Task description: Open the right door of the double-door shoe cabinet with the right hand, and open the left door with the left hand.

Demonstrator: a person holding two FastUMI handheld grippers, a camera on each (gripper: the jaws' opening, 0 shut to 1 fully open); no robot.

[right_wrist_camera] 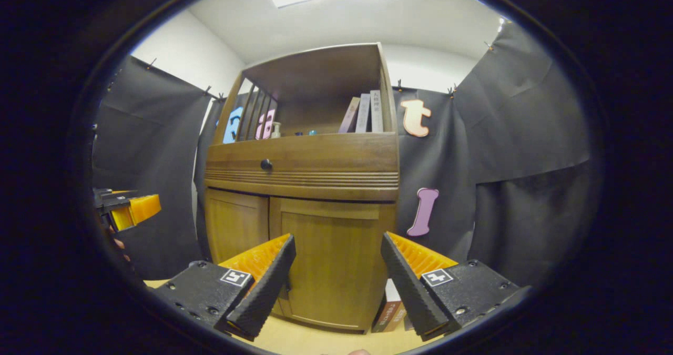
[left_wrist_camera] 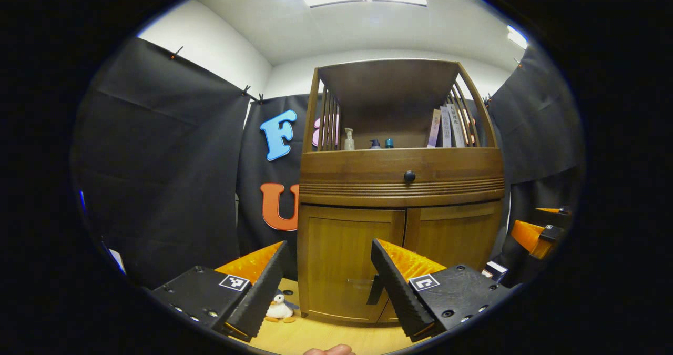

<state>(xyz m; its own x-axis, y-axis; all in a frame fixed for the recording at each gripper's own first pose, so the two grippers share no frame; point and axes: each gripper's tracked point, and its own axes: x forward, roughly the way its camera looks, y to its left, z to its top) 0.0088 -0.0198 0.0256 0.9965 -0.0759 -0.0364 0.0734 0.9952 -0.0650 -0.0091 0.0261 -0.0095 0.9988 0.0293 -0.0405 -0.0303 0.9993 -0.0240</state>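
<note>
A brown wooden shoe cabinet (left_wrist_camera: 399,186) stands ahead with both lower doors closed. In the left gripper view my left gripper (left_wrist_camera: 330,252) is open, short of the left door (left_wrist_camera: 349,263), whose handle (left_wrist_camera: 360,281) shows between the fingers. The right door (left_wrist_camera: 455,236) lies beyond the right finger, and the other gripper (left_wrist_camera: 536,234) shows at the far right. In the right gripper view my right gripper (right_wrist_camera: 337,247) is open in front of the right door (right_wrist_camera: 334,263), apart from it. The left door (right_wrist_camera: 235,229) sits to its left, and the other gripper (right_wrist_camera: 129,208) at the left edge.
Above the doors is a drawer with a dark knob (left_wrist_camera: 409,176), and an open shelf holding bottles (left_wrist_camera: 349,139) and books (left_wrist_camera: 447,126). A small penguin toy (left_wrist_camera: 279,308) lies on the wooden floor left of the cabinet. A box (right_wrist_camera: 390,305) stands at the cabinet's right foot.
</note>
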